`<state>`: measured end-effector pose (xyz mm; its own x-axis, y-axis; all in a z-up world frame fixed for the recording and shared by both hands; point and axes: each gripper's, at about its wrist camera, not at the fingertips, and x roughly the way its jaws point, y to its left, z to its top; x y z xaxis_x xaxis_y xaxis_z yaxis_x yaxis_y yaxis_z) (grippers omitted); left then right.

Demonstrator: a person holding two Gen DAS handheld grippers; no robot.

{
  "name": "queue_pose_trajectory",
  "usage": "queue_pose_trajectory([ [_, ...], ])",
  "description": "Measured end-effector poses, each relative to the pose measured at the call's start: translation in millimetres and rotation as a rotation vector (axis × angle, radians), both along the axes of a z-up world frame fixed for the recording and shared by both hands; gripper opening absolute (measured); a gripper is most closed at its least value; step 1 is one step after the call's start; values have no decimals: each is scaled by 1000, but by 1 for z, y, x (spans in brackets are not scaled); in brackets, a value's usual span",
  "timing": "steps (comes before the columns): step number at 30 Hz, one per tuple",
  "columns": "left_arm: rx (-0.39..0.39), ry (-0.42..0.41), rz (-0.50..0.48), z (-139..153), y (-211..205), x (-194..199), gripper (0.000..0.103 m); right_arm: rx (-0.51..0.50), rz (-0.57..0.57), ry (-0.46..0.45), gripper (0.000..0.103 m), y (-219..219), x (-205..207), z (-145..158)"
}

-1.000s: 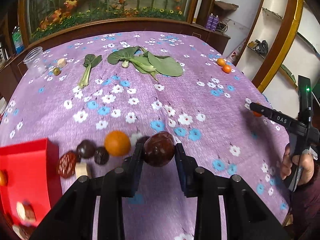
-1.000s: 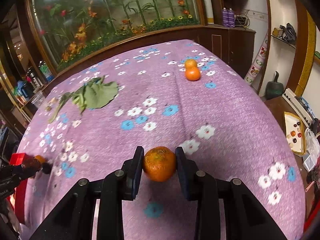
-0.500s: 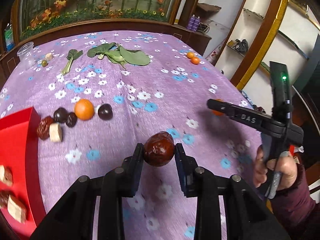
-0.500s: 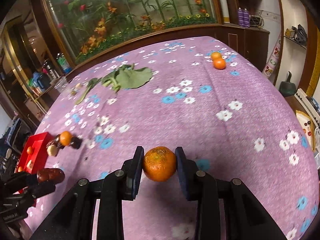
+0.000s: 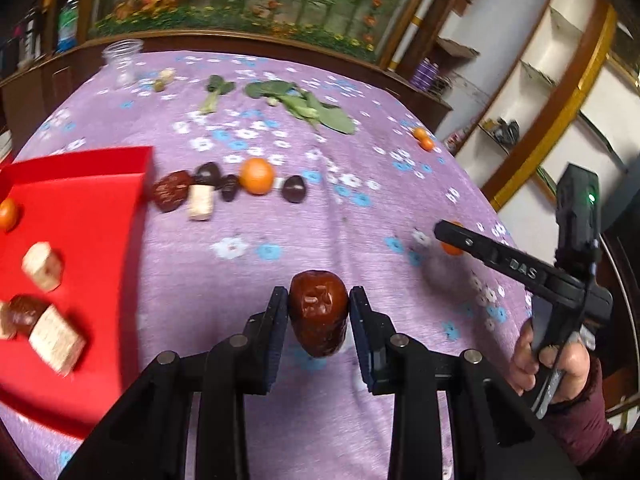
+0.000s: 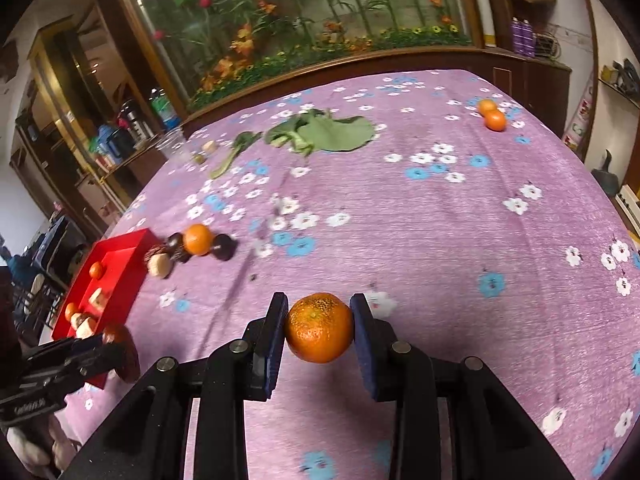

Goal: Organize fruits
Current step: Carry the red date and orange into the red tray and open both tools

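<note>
My left gripper [image 5: 319, 314] is shut on a wrinkled dark red date [image 5: 319, 312], held above the purple flowered cloth just right of the red tray [image 5: 100, 240]. My right gripper [image 6: 319, 328] is shut on an orange tangerine [image 6: 319, 327]; in the left wrist view that tangerine [image 5: 452, 246] peeks out behind the right gripper's black fingers [image 5: 472, 242]. The tray [image 6: 116, 276] holds a tangerine, dates and pale chunks. Beside it lies a cluster of dates, a pale chunk and a tangerine [image 5: 257, 176]. Two more tangerines [image 6: 492, 116] sit at the far right.
Green leafy vegetables [image 6: 324, 132] lie across the far side of the table, with a clear jar [image 5: 122, 62] at the far left. A person's hand [image 5: 556, 364] in a dark red sleeve holds the right gripper. Wooden cabinets and shelves ring the table.
Both grippers have swept left across the table with their fruit still held. The red tray has come much closer in the left wrist view, and into view in the right one.
</note>
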<state>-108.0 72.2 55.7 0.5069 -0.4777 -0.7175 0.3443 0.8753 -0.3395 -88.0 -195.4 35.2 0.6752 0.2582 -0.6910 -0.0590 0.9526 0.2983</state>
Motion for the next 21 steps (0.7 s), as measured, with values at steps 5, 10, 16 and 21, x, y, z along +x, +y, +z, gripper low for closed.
queue_pose_trajectory([
  [5, -23, -14, 54, 4, 25, -6, 30, -3, 46, -12, 35, 23, -6, 5],
  [10, -25, -35, 95, 8, 44, -11, 30, -13, 94, -18, 35, 47, -13, 7],
  [16, -9, -42, 84, 4, 44, -16, 30, 0, 132, -18, 35, 67, -19, 7],
  [21, 32, -64, 84, 6, 39, -18, 25, -21, 171, -36, 35, 84, -24, 11],
])
